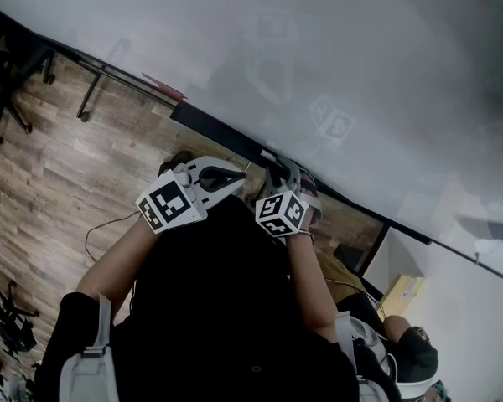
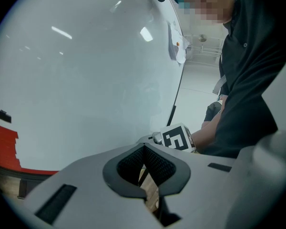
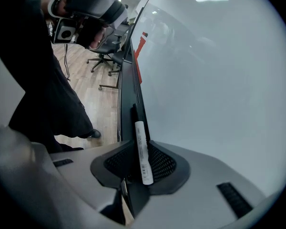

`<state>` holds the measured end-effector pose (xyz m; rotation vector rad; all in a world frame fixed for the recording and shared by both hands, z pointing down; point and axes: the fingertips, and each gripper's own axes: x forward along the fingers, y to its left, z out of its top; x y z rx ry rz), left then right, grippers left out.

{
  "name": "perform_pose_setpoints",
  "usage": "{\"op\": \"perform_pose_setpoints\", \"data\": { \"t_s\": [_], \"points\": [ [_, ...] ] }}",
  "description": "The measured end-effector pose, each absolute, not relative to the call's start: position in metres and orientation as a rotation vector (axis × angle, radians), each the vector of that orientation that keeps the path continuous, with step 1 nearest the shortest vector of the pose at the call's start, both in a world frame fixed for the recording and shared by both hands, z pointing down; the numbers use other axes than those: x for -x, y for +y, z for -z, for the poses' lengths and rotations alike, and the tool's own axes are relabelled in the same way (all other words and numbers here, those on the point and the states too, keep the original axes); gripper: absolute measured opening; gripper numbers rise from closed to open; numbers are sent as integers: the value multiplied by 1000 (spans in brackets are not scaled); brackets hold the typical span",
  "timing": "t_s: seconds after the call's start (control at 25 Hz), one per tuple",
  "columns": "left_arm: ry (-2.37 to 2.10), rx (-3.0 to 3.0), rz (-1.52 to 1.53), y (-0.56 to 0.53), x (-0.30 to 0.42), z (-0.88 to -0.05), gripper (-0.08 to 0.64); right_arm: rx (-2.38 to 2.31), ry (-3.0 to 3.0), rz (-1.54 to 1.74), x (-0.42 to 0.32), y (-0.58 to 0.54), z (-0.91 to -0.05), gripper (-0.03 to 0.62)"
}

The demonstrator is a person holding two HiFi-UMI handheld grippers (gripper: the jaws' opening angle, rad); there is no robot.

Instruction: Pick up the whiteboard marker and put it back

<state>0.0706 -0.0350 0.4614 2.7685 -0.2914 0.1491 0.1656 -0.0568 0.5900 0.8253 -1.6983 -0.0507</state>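
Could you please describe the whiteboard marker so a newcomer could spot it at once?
Find the big whiteboard and the black tray along its edge. By it, the right gripper clamps the whiteboard marker: the only slim white stick, dark-capped.

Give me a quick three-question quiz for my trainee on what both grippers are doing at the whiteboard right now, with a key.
1. True or false: the left gripper holds the marker.
2. The marker's barrel is: A red, B white, C green.
3. Fill in: the right gripper, shut on the marker, holds it in line with the black ___ under the whiteboard.
Key: 1 false, its jaws are together with nothing between them; 2 B; 3 tray.
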Motion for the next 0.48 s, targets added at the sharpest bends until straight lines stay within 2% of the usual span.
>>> {"op": "perform_pose_setpoints", "data": {
  "t_s": [0.48],
  "points": [
    [-294,-2764,-152,-33,-69,-463,12,-829,-1657,77,-166,-59,-592,81]
  ]
}}
